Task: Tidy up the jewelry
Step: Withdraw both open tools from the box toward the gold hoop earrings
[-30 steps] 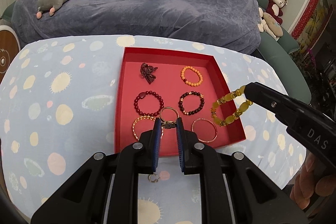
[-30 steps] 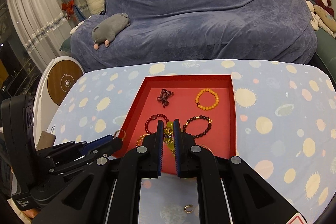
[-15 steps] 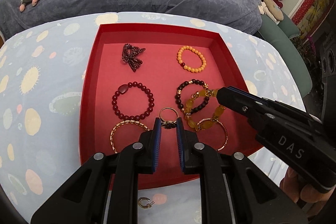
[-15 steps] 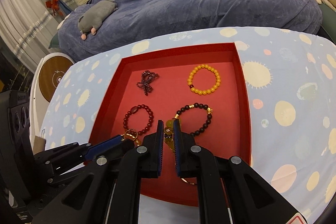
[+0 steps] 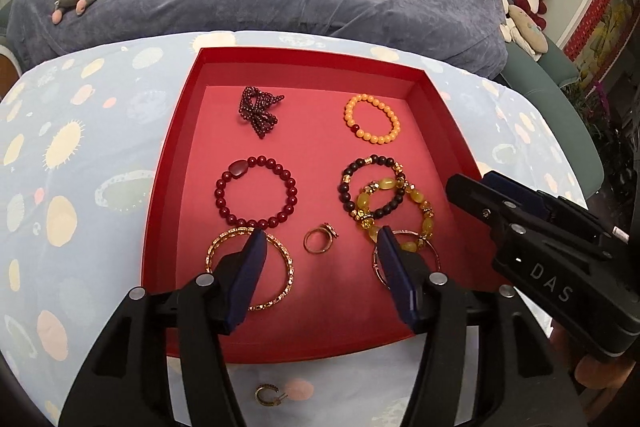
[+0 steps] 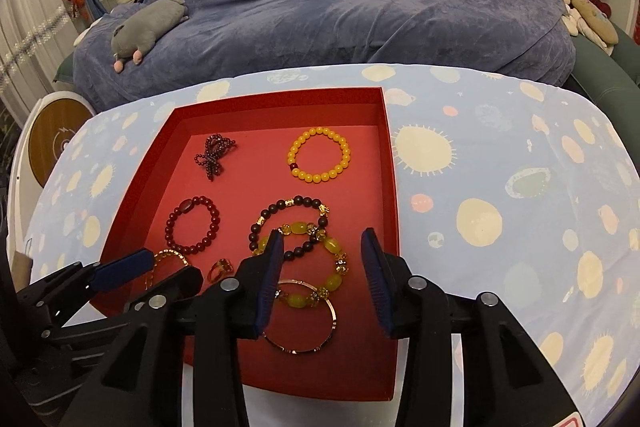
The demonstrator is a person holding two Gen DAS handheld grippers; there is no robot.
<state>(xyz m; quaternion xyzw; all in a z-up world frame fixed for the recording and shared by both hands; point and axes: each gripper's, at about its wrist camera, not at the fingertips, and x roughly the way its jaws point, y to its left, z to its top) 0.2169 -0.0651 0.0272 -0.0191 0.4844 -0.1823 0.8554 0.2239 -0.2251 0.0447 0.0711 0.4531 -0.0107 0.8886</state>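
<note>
Both hand-held grippers hang over the near half of a shallow red cardboard tray (image 5: 172,163) on a table under a pale blue cloth printed with suns and planets (image 5: 80,155). On the left gripper (image 5: 320,247) the blue-padded jaws are spreading apart, and a small gold ring with a dark setting (image 5: 319,239) lies loose on the tray floor between them, touched by neither pad. Just left of it lies a thin gold bangle (image 5: 250,269), partly under the left jaw. On the right gripper (image 6: 322,241) the jaws are likewise opening, and a yellow amber-coloured bead bracelet (image 6: 320,263) lies free on the tray between and below them, draped over the near edge of a dark brown bead bracelet with gold spacers (image 6: 288,223) and over the far edge of a plain rose-gold bangle (image 6: 308,319). Farther back in the tray sit a deep red bead bracelet (image 5: 256,193), an orange bead bracelet (image 5: 372,119) and a bunched strand of small garnet-coloured beads (image 5: 258,111), each apart from the others. Outside the tray, on the cloth near its front edge, lies a small gold hoop earring (image 5: 269,395).
</note>
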